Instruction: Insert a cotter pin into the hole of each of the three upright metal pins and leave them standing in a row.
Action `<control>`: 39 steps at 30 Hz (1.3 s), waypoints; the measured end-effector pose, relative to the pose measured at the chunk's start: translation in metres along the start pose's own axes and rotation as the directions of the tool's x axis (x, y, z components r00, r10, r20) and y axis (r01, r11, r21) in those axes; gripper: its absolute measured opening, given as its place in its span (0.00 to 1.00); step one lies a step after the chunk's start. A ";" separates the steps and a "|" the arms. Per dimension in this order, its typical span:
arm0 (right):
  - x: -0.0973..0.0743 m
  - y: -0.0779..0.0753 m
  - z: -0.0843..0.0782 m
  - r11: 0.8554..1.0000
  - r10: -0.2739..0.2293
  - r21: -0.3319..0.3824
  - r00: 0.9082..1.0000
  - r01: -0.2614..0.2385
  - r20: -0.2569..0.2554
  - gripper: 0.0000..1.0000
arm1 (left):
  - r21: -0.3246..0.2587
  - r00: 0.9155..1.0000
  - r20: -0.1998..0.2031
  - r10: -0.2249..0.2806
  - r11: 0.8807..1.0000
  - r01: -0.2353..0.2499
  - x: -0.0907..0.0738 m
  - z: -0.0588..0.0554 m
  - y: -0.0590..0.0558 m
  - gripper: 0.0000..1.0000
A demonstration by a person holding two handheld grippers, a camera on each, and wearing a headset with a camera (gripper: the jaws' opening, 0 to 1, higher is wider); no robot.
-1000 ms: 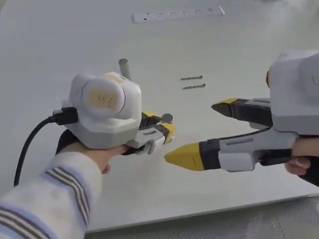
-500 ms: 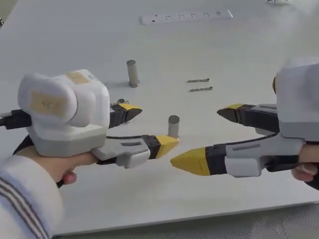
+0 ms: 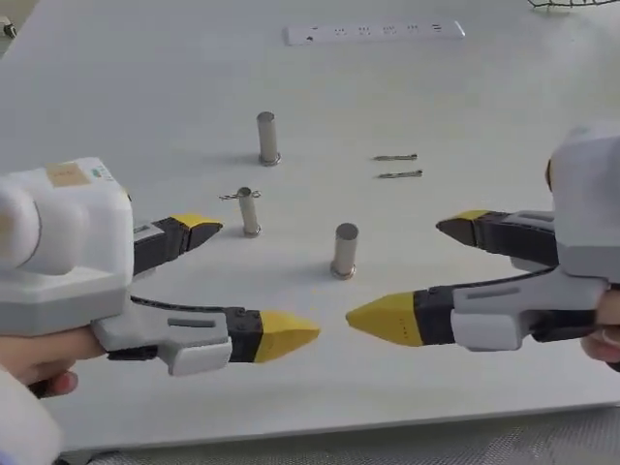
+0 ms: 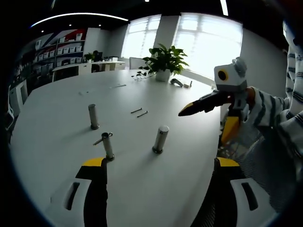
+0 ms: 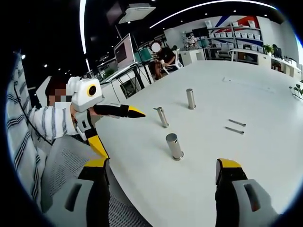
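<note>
Three grey metal pins stand upright on the white table (image 3: 145, 87): a far pin (image 3: 267, 139), a thinner middle pin (image 3: 250, 212) with a cotter pin (image 3: 239, 197) through its top, and a near pin (image 3: 344, 251). Two loose cotter pins (image 3: 398, 166) lie flat to the right of them. My left gripper (image 3: 250, 283) is open at the near left, short of the pins, holding nothing. My right gripper (image 3: 418, 276) is open at the near right, also holding nothing. In the left gripper view the middle pin (image 4: 108, 146) stands just beyond the left jaw.
A white power strip (image 3: 374, 32) lies at the far edge of the table. The table's front edge (image 3: 339, 418) runs just below both grippers. A potted plant (image 4: 162, 61) stands at the far side in the left gripper view.
My left gripper has opened and drawn back to the left, away from the middle pin, which now stands free with the cotter pin through it. The right gripper has barely moved.
</note>
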State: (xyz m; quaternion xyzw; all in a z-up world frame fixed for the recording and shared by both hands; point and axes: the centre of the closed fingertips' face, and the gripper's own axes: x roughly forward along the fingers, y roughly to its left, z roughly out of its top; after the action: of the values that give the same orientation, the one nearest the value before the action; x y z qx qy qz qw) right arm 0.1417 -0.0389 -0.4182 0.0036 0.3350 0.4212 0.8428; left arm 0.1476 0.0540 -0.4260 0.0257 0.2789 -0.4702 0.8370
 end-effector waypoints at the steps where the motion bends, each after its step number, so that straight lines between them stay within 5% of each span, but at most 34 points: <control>1: 0.000 0.000 0.000 1.000 -0.001 0.000 1.000 0.001 -0.002 0.92 | 0.001 1.000 0.002 -0.002 1.000 0.002 -0.001 0.000 0.000 0.95; 16: -0.005 -0.013 -0.004 0.999 -0.031 -0.009 0.999 0.031 -0.032 0.91 | -0.007 1.000 -0.009 -0.001 1.000 0.001 -0.005 -0.007 -0.003 0.99; 24: -0.017 -0.031 0.003 0.993 -0.053 -0.106 0.995 0.043 -0.085 0.86 | -0.019 1.000 -0.015 0.005 1.000 -0.005 -0.004 -0.012 -0.004 0.99; 29: -0.025 -0.052 0.007 0.965 -0.094 -0.257 0.981 0.048 -0.170 0.81 | -0.028 1.000 -0.012 0.007 1.000 -0.007 -0.006 -0.015 -0.004 0.99; 33: -0.024 -0.056 0.015 0.955 -0.060 -0.298 0.981 0.003 -0.183 0.66 | -0.038 1.000 -0.008 0.010 0.999 -0.010 -0.007 -0.016 -0.004 0.99; 39: -0.020 -0.078 0.023 0.895 -0.084 -0.443 0.958 -0.048 -0.273 0.55 | -0.048 1.000 0.005 0.017 0.999 -0.017 -0.008 -0.015 -0.003 0.99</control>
State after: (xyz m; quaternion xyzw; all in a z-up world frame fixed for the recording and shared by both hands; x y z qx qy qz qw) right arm 0.2012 -0.0976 -0.4118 -0.2529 0.3478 0.4746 0.7680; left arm 0.1350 0.0634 -0.4340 0.0070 0.2877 -0.4564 0.8420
